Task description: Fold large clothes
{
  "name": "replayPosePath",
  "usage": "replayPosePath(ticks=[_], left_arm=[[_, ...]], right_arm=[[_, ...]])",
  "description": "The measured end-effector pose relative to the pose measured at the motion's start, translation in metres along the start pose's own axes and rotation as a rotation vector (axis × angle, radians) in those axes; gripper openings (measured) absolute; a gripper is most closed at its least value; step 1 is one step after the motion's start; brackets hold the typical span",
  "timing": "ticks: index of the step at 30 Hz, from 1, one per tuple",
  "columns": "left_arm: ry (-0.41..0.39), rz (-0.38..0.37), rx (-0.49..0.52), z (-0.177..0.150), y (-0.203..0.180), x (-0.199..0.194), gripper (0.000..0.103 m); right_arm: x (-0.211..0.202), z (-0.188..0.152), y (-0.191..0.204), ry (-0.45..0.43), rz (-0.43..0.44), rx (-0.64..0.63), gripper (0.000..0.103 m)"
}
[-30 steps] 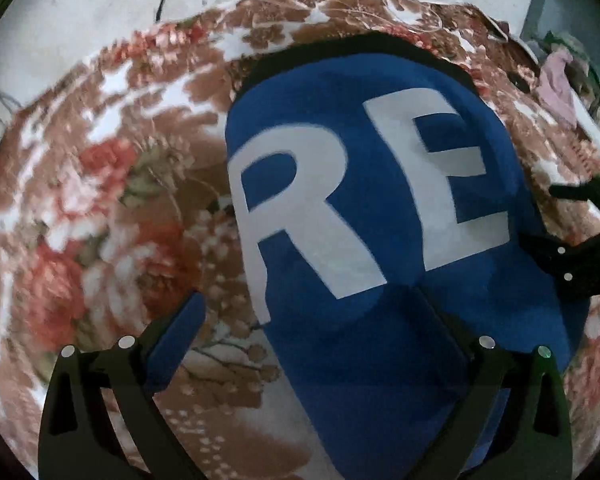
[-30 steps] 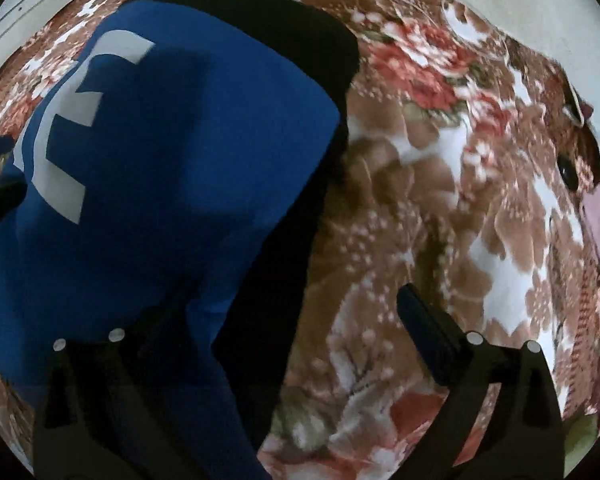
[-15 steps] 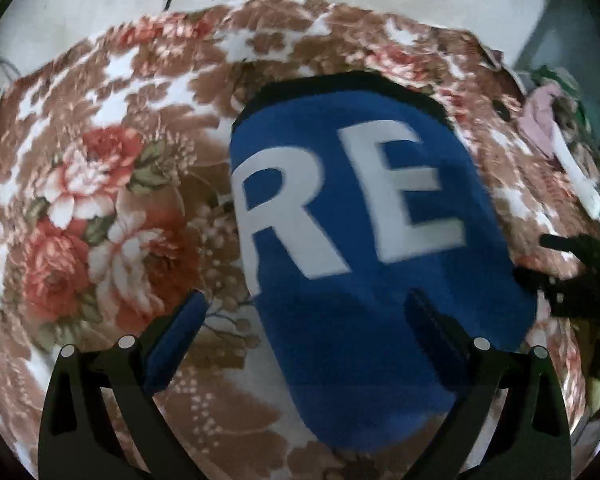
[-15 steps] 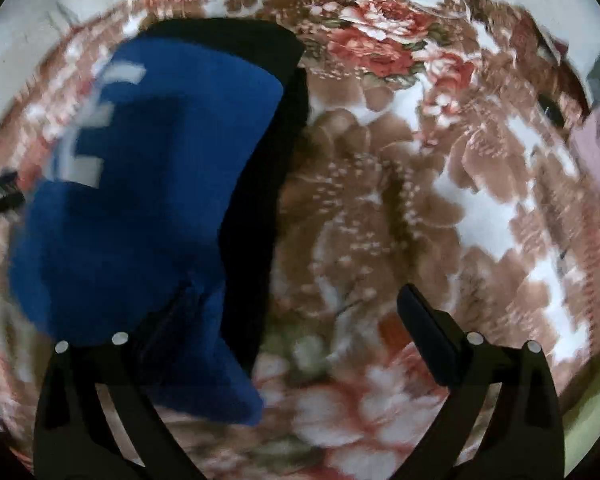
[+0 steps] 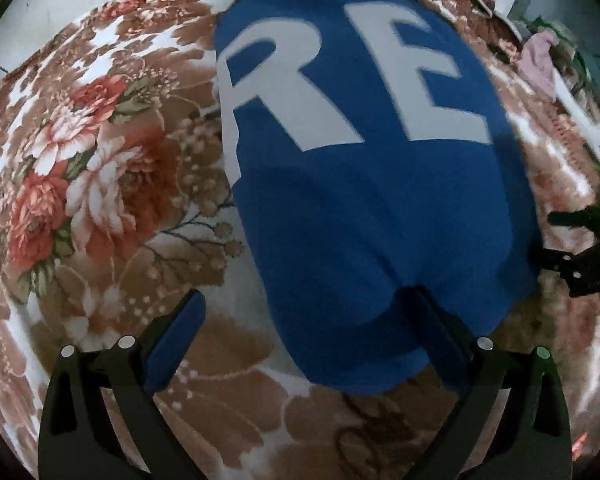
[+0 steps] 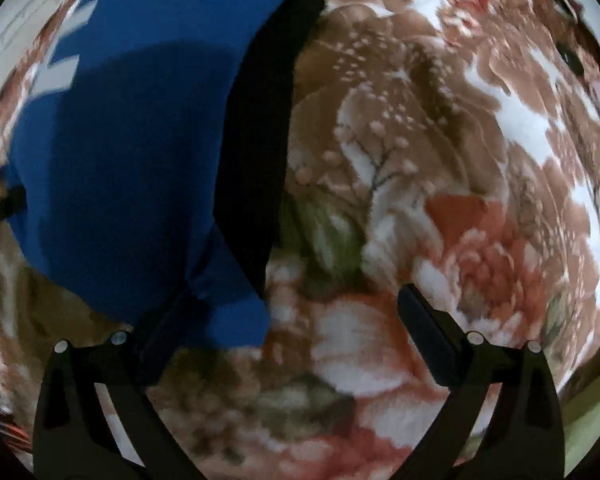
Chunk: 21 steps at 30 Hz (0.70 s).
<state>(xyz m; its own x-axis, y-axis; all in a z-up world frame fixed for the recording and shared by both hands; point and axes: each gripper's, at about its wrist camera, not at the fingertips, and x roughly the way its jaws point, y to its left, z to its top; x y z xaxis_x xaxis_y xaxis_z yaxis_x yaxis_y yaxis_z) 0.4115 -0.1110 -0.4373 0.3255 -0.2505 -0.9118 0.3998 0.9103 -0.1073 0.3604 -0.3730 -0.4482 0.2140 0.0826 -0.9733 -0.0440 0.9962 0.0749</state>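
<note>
My L claw (image 5: 304,312) is spread wide, nothing between the fingers. Its R finger (image 5: 432,320) sits over the near edge of the blue garment (image 5: 360,208); can't tell if it touches. L finger (image 5: 180,328) hangs over bare floral blanket (image 5: 92,168).

The blue garment lies folded on the blanket, running from centre to 12 o'clock in the L wrist view, white letters "RE" (image 5: 340,88) at 12. Pink cloth (image 5: 538,60) heaped off at 2 o'clock, apart from it.

My R claw (image 6: 296,312) is also spread, gripping nothing. In the R wrist view the garment fills 9 to 12 o'clock, w/ a black layer (image 6: 256,140) along its R edge, and a corner of blue drapes over the L finger (image 6: 160,332). R finger (image 6: 424,328) is over blanket only. View is blurred.

From the L cam, the R claw shows at 3 o'clock, just beside the garment's R edge.
</note>
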Motion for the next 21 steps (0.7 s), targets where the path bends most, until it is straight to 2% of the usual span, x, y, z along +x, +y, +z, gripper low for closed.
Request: replayPosePath(ticks=[2,4,6,8,11,14,18,21], left_arm=[[-0.009,-0.066,-0.038,0.002,0.009,-0.018,0.097],[-0.013,-0.124,-0.088,0.006,0.022,-0.029,0.097],[-0.010,-0.186,-0.164,0.011,0.038,-0.037,0.097],[-0.019,-0.245,-0.245,0.019,0.057,-0.038,0.097],[-0.016,-0.274,-0.324,0.030,0.074,-0.030,0.097],[-0.013,-0.297,-0.353,0.044,0.084,-0.018,0.097],[0.022,-0.359,-0.332,0.062,0.077,0.004,0.097],[0.063,-0.374,-0.312,0.068,0.069,0.023,0.097]], right_arm=[[-0.018,0.006,-0.012,-0.035,0.068,0.057,0.098],[-0.036,0.018,-0.027,-0.076,0.187,0.144,0.098],[-0.043,0.034,-0.040,-0.086,0.290,0.219,0.098],[-0.041,0.049,-0.044,-0.084,0.344,0.244,0.098],[-0.031,0.073,-0.043,-0.078,0.365,0.241,0.098],[-0.020,0.105,-0.033,-0.081,0.364,0.196,0.098],[0.009,0.125,-0.018,-0.029,0.416,0.164,0.098],[0.030,0.134,-0.012,0.003,0.485,0.205,0.098]])
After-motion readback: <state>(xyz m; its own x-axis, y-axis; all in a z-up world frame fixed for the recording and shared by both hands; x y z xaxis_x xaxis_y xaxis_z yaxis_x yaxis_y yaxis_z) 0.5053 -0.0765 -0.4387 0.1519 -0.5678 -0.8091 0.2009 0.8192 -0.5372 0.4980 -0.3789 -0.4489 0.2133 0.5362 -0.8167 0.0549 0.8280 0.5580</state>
